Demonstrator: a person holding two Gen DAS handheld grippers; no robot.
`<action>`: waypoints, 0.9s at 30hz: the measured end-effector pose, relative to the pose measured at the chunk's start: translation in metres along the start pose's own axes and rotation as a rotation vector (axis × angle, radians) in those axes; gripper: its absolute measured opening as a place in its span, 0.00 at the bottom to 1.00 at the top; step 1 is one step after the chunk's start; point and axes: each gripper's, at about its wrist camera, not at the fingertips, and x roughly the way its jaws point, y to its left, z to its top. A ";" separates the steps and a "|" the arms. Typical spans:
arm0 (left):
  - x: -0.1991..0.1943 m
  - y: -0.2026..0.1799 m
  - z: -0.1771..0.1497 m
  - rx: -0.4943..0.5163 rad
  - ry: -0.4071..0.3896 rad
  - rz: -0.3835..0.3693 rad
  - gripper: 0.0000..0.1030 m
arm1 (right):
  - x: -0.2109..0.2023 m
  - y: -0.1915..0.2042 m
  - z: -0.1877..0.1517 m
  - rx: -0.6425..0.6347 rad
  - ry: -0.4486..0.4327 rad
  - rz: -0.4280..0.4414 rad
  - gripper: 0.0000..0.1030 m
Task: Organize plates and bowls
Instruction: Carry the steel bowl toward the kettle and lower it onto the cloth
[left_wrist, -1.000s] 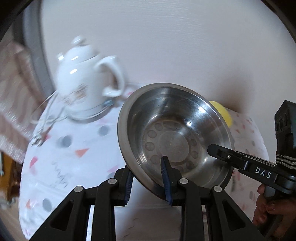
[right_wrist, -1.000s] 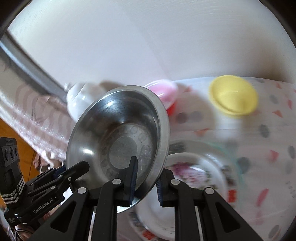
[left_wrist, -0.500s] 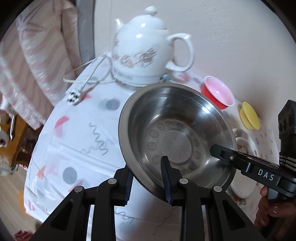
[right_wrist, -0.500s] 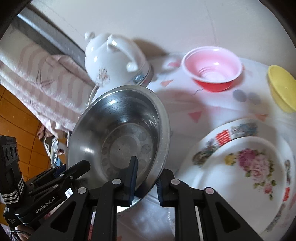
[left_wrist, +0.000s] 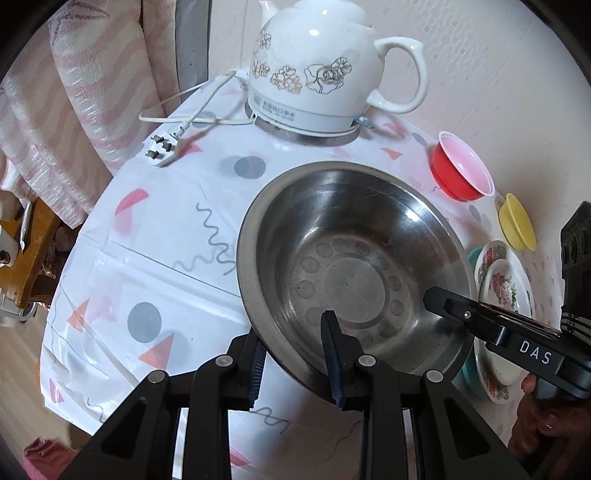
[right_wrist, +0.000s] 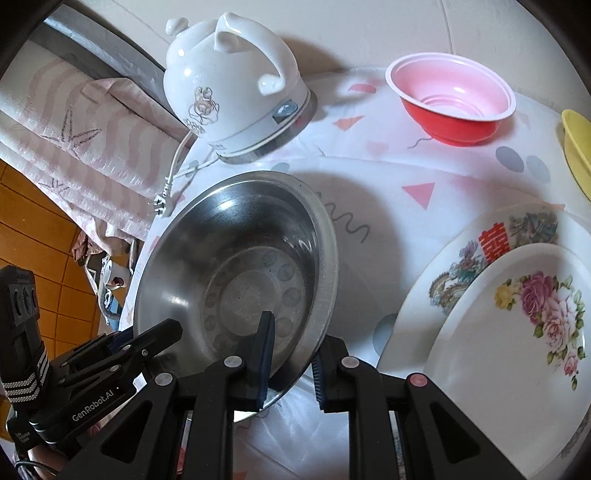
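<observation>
1. On the table (left_wrist: 110, 258), covered by a white cloth printed with grey dots, pink triangles and squiggles, all the crockery stands. A pink striped curtain (left_wrist: 74, 92) hangs at its far left edge.
2. Steel bowl (left_wrist: 351, 273): held tilted above the cloth, clear of it, hollow side towards both cameras, near the middle of the table.
3. Left gripper (left_wrist: 295, 354): clamped on the near rim of the steel bowl, one blue pad inside, the other under the outer wall.
4. Right gripper (right_wrist: 291, 362): likewise clamped on the bowl's rim at the right-hand side, one pad inside, one outside. A hand (left_wrist: 535, 424) shows at its grip in the left view.
5. Kettle (left_wrist: 317, 62): white, flower-printed, upright on its metal base at the far edge of the table. Its cord (left_wrist: 192, 114) lies on the cloth to the left, the plug unconnected.
6. Plates (right_wrist: 498, 314): two flowered plates stacked at the right, the smaller on the larger. A teal rim shows beneath them in the left view; what it belongs to cannot be told.
7. Red bowl (right_wrist: 450, 103): pink inside, upright at the far right, apart from the plates.
8. Yellow bowl (left_wrist: 517, 225): just right of the red bowl, beyond the plates.
</observation>
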 end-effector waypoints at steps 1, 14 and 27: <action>0.000 0.000 -0.001 0.000 0.002 0.001 0.28 | 0.000 0.000 0.000 -0.001 0.000 0.000 0.18; 0.010 0.002 -0.003 0.013 0.034 0.019 0.28 | 0.001 0.002 -0.003 -0.020 0.023 0.001 0.20; 0.011 0.001 -0.005 0.015 0.031 0.036 0.28 | -0.010 0.004 -0.007 -0.047 0.005 -0.033 0.20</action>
